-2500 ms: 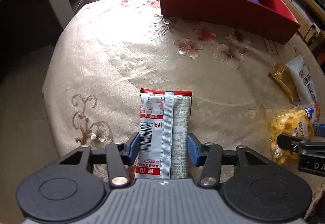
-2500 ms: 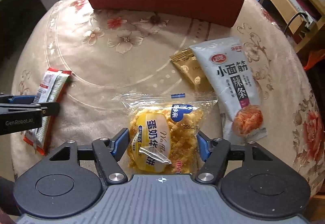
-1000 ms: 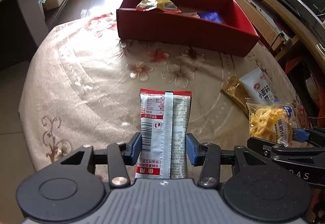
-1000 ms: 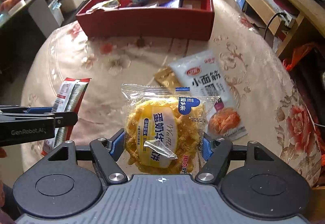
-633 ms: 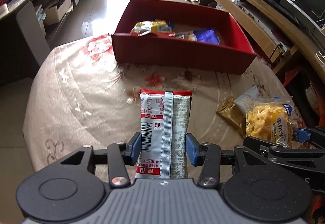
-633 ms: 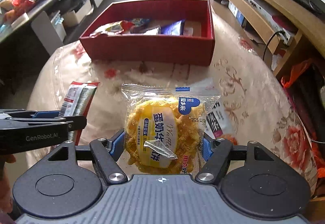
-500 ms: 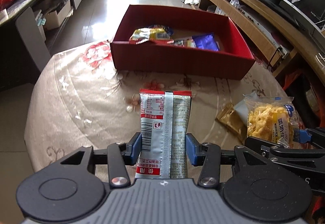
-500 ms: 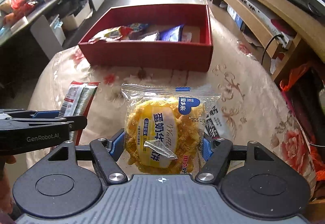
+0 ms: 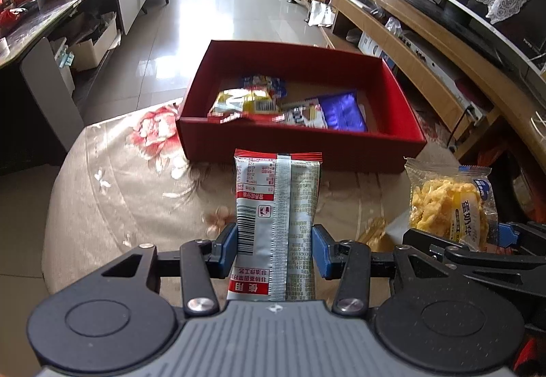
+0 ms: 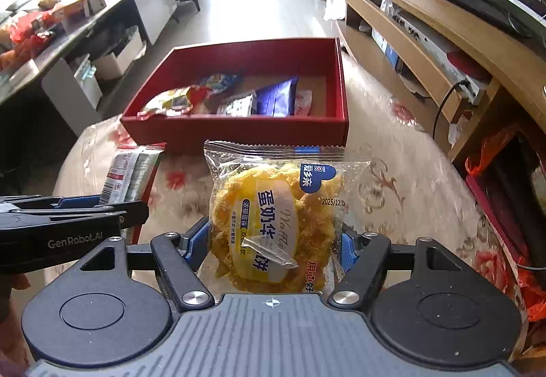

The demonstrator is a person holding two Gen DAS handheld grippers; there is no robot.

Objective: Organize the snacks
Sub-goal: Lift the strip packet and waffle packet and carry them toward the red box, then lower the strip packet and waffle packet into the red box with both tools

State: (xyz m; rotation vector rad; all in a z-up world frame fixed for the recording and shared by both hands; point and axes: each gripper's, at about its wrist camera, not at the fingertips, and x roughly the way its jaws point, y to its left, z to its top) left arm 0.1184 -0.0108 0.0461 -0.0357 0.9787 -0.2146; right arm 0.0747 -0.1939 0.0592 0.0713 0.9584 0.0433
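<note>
Left gripper (image 9: 278,249) pinches a silver snack packet (image 9: 277,223) upright, centre frame. Right gripper (image 10: 274,245) clamps a clear waffle bag (image 10: 276,220), centre of its view. Both hang above the flowered table (image 9: 119,199). Red box (image 9: 300,143) sits beyond, upper centre, snacks inside.

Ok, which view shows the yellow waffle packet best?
The right wrist view: the yellow waffle packet fills the centre, label readable, clamped in the right gripper. The left wrist view shows it only partly, at the right edge.
</note>
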